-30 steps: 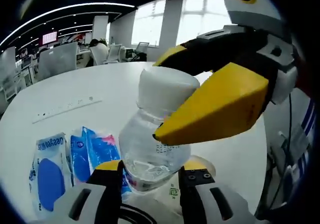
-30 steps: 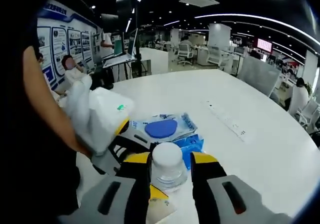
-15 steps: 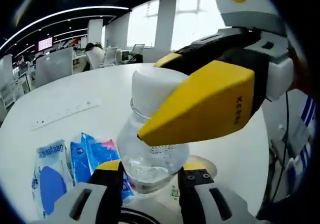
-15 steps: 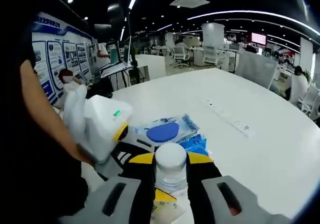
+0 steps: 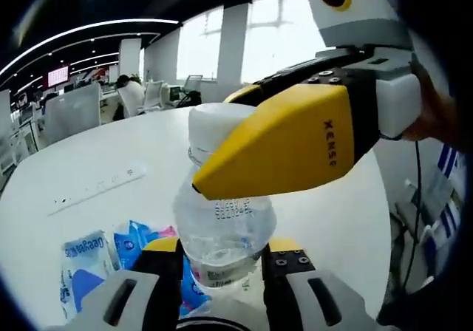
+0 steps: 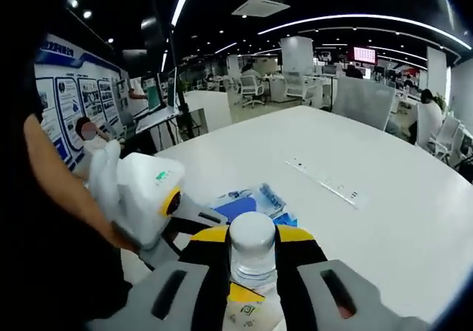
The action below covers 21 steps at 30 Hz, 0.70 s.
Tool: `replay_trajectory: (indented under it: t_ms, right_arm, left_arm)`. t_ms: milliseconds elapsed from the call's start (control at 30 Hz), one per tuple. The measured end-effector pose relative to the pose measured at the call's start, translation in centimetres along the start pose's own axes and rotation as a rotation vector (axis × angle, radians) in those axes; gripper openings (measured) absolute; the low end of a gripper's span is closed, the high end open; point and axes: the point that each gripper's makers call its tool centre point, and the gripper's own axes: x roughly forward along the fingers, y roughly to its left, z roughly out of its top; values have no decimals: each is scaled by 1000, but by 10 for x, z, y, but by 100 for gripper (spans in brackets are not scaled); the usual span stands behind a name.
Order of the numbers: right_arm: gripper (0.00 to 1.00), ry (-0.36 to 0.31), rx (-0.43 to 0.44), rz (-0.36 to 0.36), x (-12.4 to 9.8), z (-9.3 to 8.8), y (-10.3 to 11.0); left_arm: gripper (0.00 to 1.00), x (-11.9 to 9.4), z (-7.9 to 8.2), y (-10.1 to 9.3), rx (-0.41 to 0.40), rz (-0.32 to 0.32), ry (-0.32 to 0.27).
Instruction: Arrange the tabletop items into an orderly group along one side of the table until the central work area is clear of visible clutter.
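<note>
A clear plastic bottle [image 5: 222, 224] with a white cap [image 5: 222, 120] stands upright between both grippers. My left gripper [image 5: 220, 251] is shut on its lower body, one jaw on each side. My right gripper [image 5: 216, 142] comes in from the right, its yellow jaws clamped on the bottle's neck just under the cap. In the right gripper view the cap [image 6: 252, 235] sits squeezed between my right gripper [image 6: 253, 244], and the left gripper's white body [image 6: 144, 198] lies just left of it. Blue wipe packs [image 5: 85, 261] lie on the white table [image 5: 89, 146] below the bottle.
A white power strip [image 5: 96, 187] lies across the table, also seen in the right gripper view as the power strip [image 6: 325, 183]. The blue packs [image 6: 247, 202] sit just beyond the bottle. A small printed sachet [image 6: 247, 312] lies under the jaws. A person's arm [image 6: 66, 190] fills the left side.
The right gripper's jaws closed in on the cap. The bottle rose with both grippers, so the blue packs sank lower in the left gripper view.
</note>
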Motion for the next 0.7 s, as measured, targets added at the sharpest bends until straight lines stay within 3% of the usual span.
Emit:
replay_trajectory:
  t_ms: [200,700]
  right_arm:
    - [17,-14,-8,-22,5,22,5]
    - [16,-37,-47,-23,43,76,26]
  left_arm:
    - [39,-11,13,12,20,-5,-25]
    - [38,-51,30,74,57,20,-59]
